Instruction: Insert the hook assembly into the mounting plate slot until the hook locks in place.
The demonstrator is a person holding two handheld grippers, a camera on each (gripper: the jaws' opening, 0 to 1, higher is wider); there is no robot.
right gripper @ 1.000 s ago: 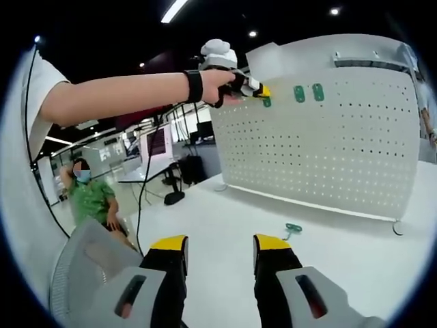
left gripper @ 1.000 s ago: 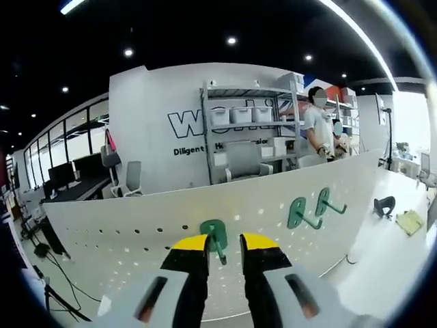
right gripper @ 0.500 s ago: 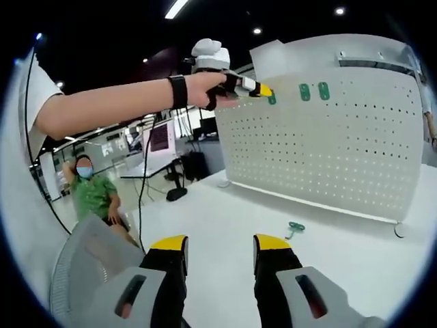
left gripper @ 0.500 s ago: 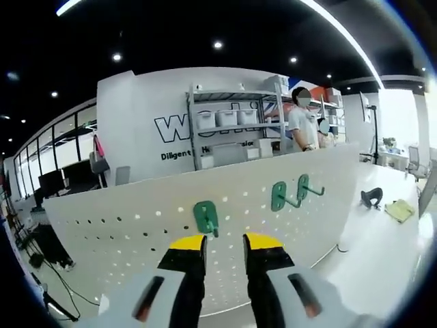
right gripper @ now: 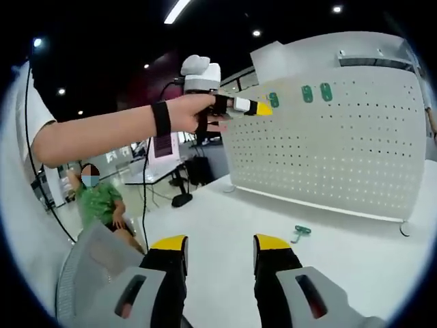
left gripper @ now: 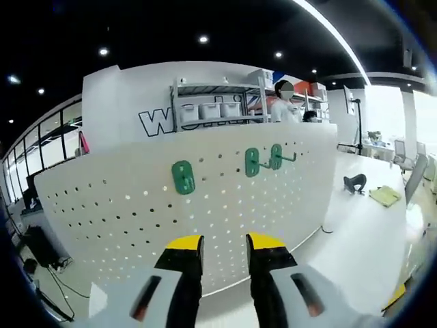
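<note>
A: Where are the hooks now?

B: Three green hooks sit on the white mounting plate (left gripper: 225,205), in its upper row of holes. In the left gripper view one hook (left gripper: 182,177) hangs alone toward the plate's left side, and two more (left gripper: 252,162) (left gripper: 276,156) hang close together toward its right side, with their arms pointing out from the plate. In the right gripper view the same three are seen along the top edge of the plate (right gripper: 341,150).

A: Is there any other hook?

B: Yes, one green hook (right gripper: 300,232) lies flat on the white bench (right gripper: 225,239), in front of the plate's bottom edge and apart from it.

A: What does the left gripper (left gripper: 224,249) hold?

B: Nothing. Its yellow-tipped jaws stand apart with a gap between them, and the plate is seen through the gap. In the right gripper view this gripper (right gripper: 259,108) is held up by a hand (right gripper: 194,113) with a black wrist band, near the plate's upper left corner, not touching any hook.

A: And the right gripper (right gripper: 220,249)?

B: Its jaws are also wide apart and empty, low over the bench, well apart from the loose hook.

A: Anything behind?

B: A metal shelf (left gripper: 218,109) with bins stands behind the plate.
</note>
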